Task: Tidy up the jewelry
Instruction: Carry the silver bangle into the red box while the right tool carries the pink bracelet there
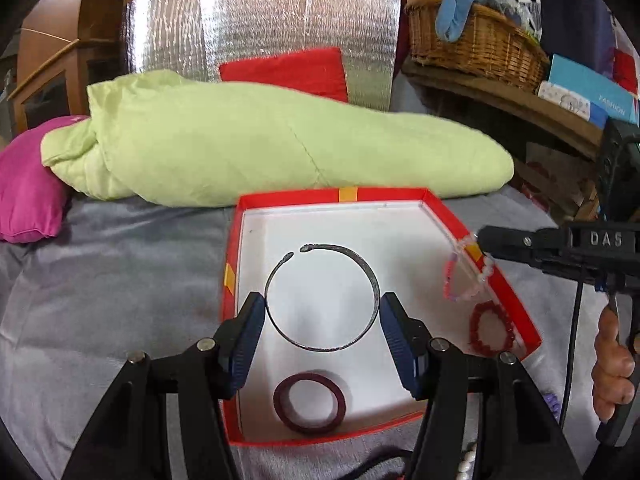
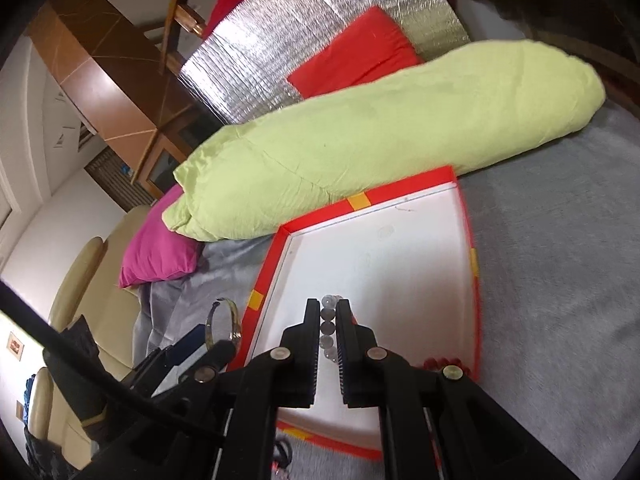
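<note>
While a red box (image 1: 424, 196) with a white floor lies open on a grey-covered bed (image 1: 120, 264), the left gripper (image 1: 322, 320) holds a dark open metal bangle (image 1: 276, 276) across its width, jaws about half apart with a blue pad pressed to each side of the hoop. A maroon ring bangle (image 1: 310, 404) lies flat on the box floor just below it, and a red beaded bracelet (image 1: 494, 326) rests against the right wall. The right gripper (image 2: 329, 320), jaws closed almost fully, pinches a bracelet of clear and pink beads (image 1: 466, 276) that dangles over the box's right rim; a hand (image 1: 612, 364) grips its handle. Beyond the box lie a pale green pillow (image 1: 240, 140), a magenta cushion (image 1: 28, 188) and a red cushion (image 1: 292, 72) against a silver foil panel (image 1: 260, 20).
</note>
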The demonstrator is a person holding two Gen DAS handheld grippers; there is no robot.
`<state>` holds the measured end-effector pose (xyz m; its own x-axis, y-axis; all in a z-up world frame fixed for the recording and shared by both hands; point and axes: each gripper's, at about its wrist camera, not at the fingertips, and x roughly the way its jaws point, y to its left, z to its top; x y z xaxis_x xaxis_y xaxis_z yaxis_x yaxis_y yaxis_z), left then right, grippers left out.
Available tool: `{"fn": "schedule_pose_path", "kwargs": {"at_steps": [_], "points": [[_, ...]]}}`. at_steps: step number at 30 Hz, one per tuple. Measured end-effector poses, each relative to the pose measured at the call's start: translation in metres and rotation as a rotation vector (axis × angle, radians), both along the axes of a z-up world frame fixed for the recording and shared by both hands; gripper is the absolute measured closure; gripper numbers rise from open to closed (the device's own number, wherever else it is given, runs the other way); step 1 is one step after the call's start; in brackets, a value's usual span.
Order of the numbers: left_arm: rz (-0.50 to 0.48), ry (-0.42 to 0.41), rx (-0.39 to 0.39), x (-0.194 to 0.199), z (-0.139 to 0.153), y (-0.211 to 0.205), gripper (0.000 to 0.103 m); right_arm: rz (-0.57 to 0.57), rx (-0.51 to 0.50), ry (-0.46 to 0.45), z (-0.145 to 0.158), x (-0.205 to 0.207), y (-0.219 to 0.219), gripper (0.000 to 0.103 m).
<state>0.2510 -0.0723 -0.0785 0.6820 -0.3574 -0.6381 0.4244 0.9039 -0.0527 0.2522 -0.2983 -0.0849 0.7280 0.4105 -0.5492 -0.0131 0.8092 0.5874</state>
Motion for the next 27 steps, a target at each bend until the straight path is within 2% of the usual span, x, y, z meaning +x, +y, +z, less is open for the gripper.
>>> {"fn": "schedule_pose_path", "kwargs": {"at_steps": [10, 27], "points": [[-0.047, 0.081, 0.016, 0.017, -0.023, -0.011, 0.042, 0.033, 0.022, 0.066, -0.023, 0.032, 0.01, 0.094], [-0.066, 0.117, 0.024, 0.02, -0.037, -0.019, 0.042, -0.006, 0.045, 0.107, -0.036, 0.038, 0.003, 0.094]]}}
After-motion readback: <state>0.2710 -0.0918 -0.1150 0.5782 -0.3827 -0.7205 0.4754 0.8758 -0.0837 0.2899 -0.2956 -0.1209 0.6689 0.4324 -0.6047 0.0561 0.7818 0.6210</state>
